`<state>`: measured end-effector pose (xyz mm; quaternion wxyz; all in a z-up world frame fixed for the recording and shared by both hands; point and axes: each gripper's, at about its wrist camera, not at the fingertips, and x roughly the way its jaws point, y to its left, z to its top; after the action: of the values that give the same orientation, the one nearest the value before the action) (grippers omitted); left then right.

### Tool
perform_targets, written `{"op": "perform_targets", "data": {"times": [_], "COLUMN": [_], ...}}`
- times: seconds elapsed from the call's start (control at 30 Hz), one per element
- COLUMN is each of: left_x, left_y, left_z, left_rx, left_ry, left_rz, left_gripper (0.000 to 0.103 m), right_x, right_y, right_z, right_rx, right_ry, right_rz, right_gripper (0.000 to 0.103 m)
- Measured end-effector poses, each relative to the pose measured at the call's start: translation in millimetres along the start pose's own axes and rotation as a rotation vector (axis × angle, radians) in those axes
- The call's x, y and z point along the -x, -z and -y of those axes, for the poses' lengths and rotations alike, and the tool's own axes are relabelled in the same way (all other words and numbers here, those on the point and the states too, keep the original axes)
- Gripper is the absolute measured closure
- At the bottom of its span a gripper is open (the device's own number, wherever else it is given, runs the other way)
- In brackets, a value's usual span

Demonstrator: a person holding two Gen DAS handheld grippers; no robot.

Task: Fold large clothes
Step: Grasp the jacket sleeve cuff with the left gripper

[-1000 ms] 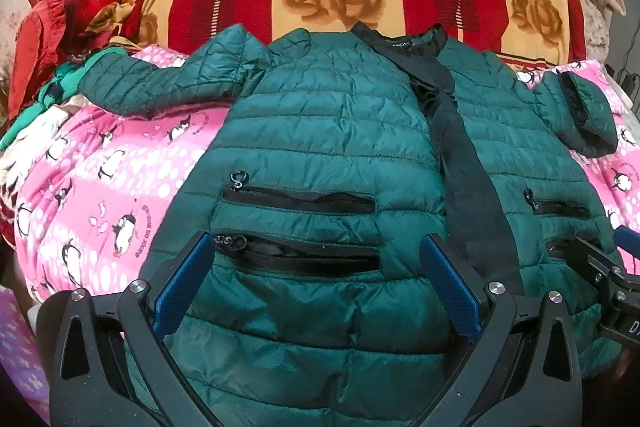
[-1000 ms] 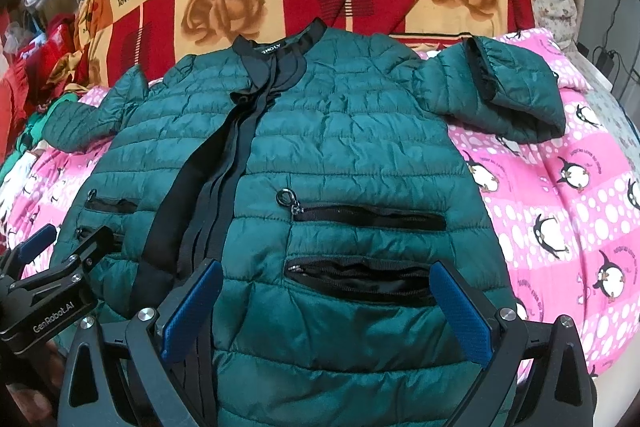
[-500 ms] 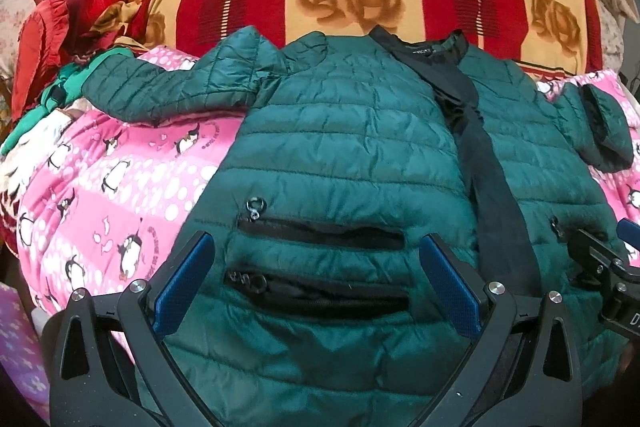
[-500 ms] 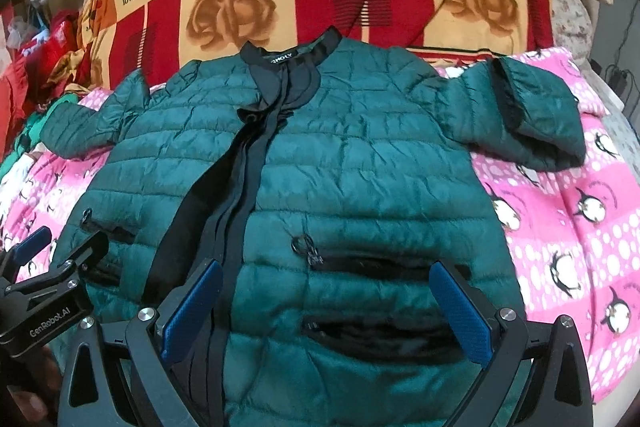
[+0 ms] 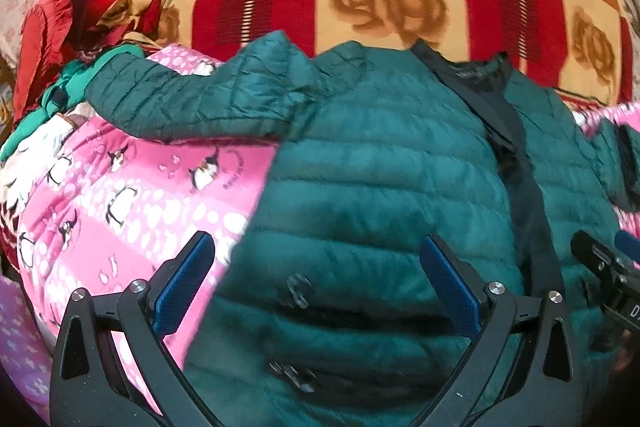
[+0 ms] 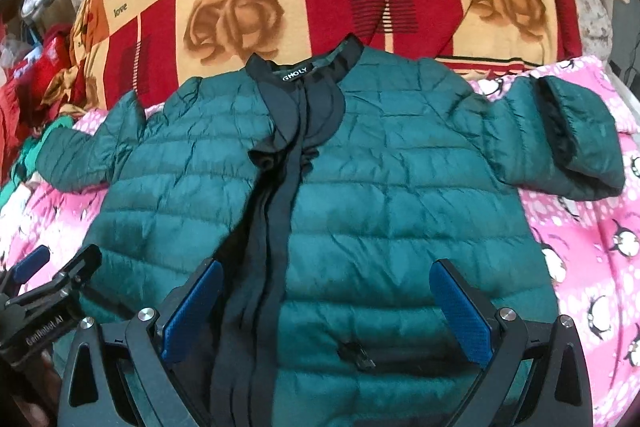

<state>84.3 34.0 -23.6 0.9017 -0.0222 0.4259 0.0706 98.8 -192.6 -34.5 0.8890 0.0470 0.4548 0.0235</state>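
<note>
- Clearly nothing is folded yet: the dark green quilted puffer jacket (image 6: 392, 187) lies spread front-up on the pink penguin-print blanket (image 6: 592, 267), both sleeves out.
- Left gripper (image 5: 316, 291) and right gripper (image 6: 326, 311) hover over its lower front, jaws wide apart, holding nothing.
- Sleeves and body all remain to fold.

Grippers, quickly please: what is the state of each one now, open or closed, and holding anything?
Left gripper: open, holding nothing, over the jacket.
Right gripper: open, holding nothing, over the jacket.

Both wrist views sit low and close over the jacket's (image 5: 380, 187) hem, facing its collar; they share its black front strip (image 6: 280, 219).
</note>
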Motion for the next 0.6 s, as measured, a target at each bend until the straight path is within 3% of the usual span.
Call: {"op": "perform_targets", "data": {"times": [0.6], "left_x": [-68], "left_y": [-65], "left_z": [-135], "left_rx": [0.184], "left_ry": [-0.174], "left_rz": [-0.049], "left_gripper": [0.001], "right_x": [-47], "right_y": [-30], "right_z": [-39], "right_rx": [0.081], "right_ry": [-0.002], "right_rz": [-0.015], "right_gripper": [0.000]}}
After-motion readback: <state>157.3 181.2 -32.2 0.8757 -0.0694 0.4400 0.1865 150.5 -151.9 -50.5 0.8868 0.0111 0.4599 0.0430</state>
